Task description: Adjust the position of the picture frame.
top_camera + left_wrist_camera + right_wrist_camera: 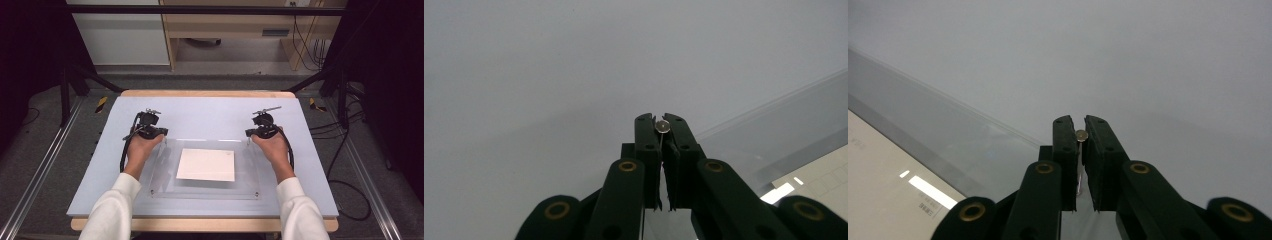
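Both grippers, left (pixel 148 131) & right (pixel 263 131), clamp small pins (pixel 663 126) at far corners of clear sheet (pixel 245 170) mid-table; I risk uneven lift, pins slipping, paper (pixel 206 164) sliding.

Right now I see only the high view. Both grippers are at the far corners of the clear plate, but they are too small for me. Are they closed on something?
Observer: Yes. The left gripper is shut on a small round-headed left pin.
Operator: And the other one?
Observer: The right gripper pinches a similar right pin between its jaws.
Operator: Is the white sheet blank?
Observer: No. The white sheet carries a small barcode label near its edge.
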The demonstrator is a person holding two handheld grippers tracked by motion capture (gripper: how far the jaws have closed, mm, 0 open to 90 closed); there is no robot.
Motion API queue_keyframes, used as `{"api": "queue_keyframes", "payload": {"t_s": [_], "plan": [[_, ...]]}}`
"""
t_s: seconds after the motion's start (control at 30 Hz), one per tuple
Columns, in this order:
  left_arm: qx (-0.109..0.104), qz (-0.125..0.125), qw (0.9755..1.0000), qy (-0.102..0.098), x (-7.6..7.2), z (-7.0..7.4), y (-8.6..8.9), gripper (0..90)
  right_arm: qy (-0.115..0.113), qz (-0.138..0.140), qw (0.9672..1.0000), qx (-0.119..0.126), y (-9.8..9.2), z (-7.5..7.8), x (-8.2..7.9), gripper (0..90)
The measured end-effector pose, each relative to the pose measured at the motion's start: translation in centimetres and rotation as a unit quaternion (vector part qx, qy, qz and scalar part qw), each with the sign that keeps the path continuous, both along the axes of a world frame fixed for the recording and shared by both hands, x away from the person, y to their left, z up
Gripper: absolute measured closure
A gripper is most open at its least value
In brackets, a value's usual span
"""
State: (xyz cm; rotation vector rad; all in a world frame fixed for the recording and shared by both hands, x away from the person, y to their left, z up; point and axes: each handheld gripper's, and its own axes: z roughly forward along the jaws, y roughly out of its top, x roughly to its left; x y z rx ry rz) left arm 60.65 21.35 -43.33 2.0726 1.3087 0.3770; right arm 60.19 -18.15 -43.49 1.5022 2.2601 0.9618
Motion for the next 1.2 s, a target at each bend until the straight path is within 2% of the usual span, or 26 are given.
{"api": "queue_keyframes", "payload": {"t_s": [0.03,0.07,0.1,0.13,0.17,0.2,0.23,0.27,0.33,0.37,0.4,0.47,0.5,0.6,0.63,0.7,0.8,0.83,0.87,0.9,0.97,1.0,1.03,1.07,1.17,1.2], "plan": [[0.003,-0.001,1.0000,0.000,0.0,0.0,0.0,85.1,0.000,0.000,1.0000,0.000,0.0,0.0,0.0,82.8],[0.005,-0.001,1.0000,0.000,0.0,0.0,-0.1,85.1,-0.011,-0.004,0.9999,-0.007,0.1,-0.1,-0.2,77.3],[0.008,-0.004,1.0000,0.002,0.0,0.1,-0.1,85.0,-0.040,-0.001,0.9990,-0.022,0.0,0.0,-0.7,67.7],[0.008,-0.004,1.0000,0.002,0.0,0.1,-0.1,85.1,-0.040,-0.001,0.9990,-0.022,0.0,0.0,-0.7,67.7],[0.008,-0.006,0.9999,0.003,0.0,0.1,-0.1,85.0,-0.072,-0.001,0.9970,-0.030,-0.2,0.2,-1.4,58.7],[0.008,-0.005,0.9999,0.003,0.0,0.1,0.0,85.0,-0.072,-0.001,0.9970,-0.030,-0.2,0.2,-1.4,58.7],[0.008,-0.004,1.0000,0.002,0.0,0.1,0.0,85.0,-0.085,-0.002,0.9958,-0.034,-0.3,0.4,-1.9,56.3],[0.005,-0.001,1.0000,0.004,0.1,0.0,0.0,85.0,-0.114,0.007,0.9928,-0.037,-0.6,0.8,-3.3,49.0],[0.001,-0.001,1.0000,0.006,0.3,0.0,0.0,85.1,-0.137,0.011,0.9897,-0.040,-0.9,1.2,-4.7,44.2],[0.001,-0.001,1.0000,0.006,0.3,0.0,0.0,85.0,-0.137,0.011,0.9897,-0.040,-0.9,1.2,-4.7,44.2],[-0.001,-0.001,1.0000,0.009,0.4,0.0,0.1,85.0,-0.165,0.014,0.9853,-0.041,-1.4,1.6,-6.5,35.4],[0.001,-0.001,0.9999,0.014,0.5,0.1,0.1,85.0,-0.172,0.012,0.9843,-0.039,-1.5,1.7,-7.1,31.3],[0.002,0.000,0.9999,0.016,0.6,0.1,0.0,85.0,-0.187,0.008,0.9815,-0.039,-2.2,1.9,-8.8,23.3],[0.003,-0.001,0.9998,0.021,0.7,0.2,0.0,85.0,-0.196,0.013,0.9800,-0.032,-3.0,1.9,-10.9,15.1],[0.004,-0.001,0.9998,0.022,0.7,0.2,0.0,85.0,-0.189,0.014,0.9815,-0.030,-3.4,1.8,-11.6,11.4],[0.003,0.000,0.9997,0.023,0.7,0.2,0.0,85.0,-0.187,0.013,0.9818,-0.032,-3.6,1.7,-12.4,10.6],[0.007,0.004,0.9997,0.024,0.7,0.2,-0.1,84.9,-0.197,0.023,0.9790,-0.047,-4.9,1.3,-15.7,11.0],[0.007,0.004,0.9997,0.024,0.7,0.2,-0.1,85.0,-0.195,0.021,0.9791,-0.053,-5.2,1.1,-16.5,11.8],[0.007,0.004,0.9996,0.025,0.7,0.3,-0.1,85.0,-0.195,0.021,0.9791,-0.053,-5.2,1.1,-16.5,11.8],[0.009,0.005,0.9996,0.028,0.7,0.3,-0.1,84.9,-0.197,0.021,0.9777,-0.069,-5.6,0.6,-18.1,15.5],[0.013,0.006,0.9995,0.030,0.7,0.3,-0.2,84.9,-0.187,0.028,0.9798,-0.065,-6.2,0.0,-19.6,18.3],[0.013,0.006,0.9994,0.031,0.7,0.3,-0.2,84.9,-0.187,0.028,0.9798,-0.065,-6.2,0.0,-19.6,18.3],[0.013,0.007,0.9994,0.032,0.7,0.3,-0.2,84.9,-0.179,0.036,0.9814,-0.059,-6.6,-0.9,-20.9,18.5],[0.013,0.007,0.9994,0.032,0.7,0.3,-0.2,84.9,-0.179,0.036,0.9814,-0.059,-6.6,-0.9,-20.9,18.5],[0.016,0.012,0.9993,0.033,0.7,0.4,-0.4,84.9,-0.190,0.052,0.9765,-0.088,-6.4,-1.4,-21.9,19.4],[0.016,0.012,0.9992,0.033,0.7,0.4,-0.4,84.9,-0.193,0.055,0.9761,-0.085,-6.4,-1.3,-22.0,19.9]]}}
